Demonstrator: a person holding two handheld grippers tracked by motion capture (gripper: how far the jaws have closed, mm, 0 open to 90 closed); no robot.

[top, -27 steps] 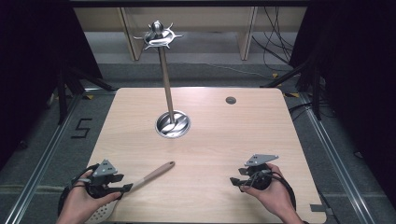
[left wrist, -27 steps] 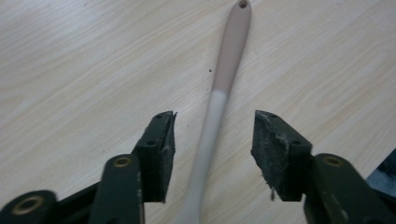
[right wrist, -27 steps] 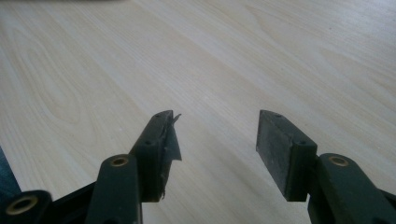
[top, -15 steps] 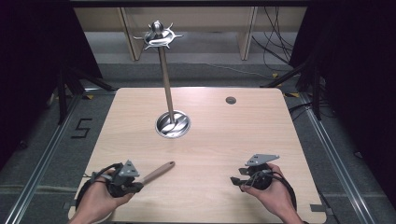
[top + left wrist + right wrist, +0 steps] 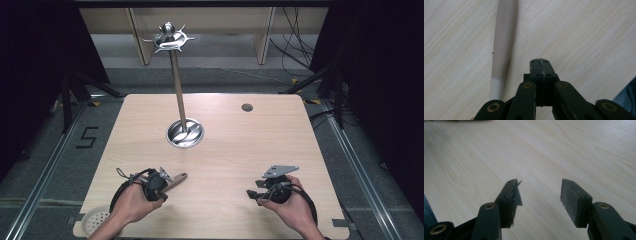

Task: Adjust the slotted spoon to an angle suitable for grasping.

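Observation:
A utensil with a wooden handle (image 5: 177, 179) lies slanted on the table's front left. In the left gripper view the handle (image 5: 502, 37) turns white (image 5: 496, 87) toward its near end. My left gripper (image 5: 162, 181) sits over the handle's lower part. Its jaws (image 5: 539, 62) are shut on nothing, just right of the handle and close above the tabletop. My right gripper (image 5: 254, 194) rests at the front right, open, its fingers (image 5: 540, 185) apart over bare wood.
A metal stand rises from a round base (image 5: 185, 134) at mid-table to a crown of hooks (image 5: 169, 39). A small dark disc (image 5: 247, 107) sits at the back right. A white perforated round piece (image 5: 95, 218) shows by the left forearm at the front-left corner.
My left hand has slid right along the table with its gripper, from the front-left corner onto the wooden handle. The right hand has not moved.

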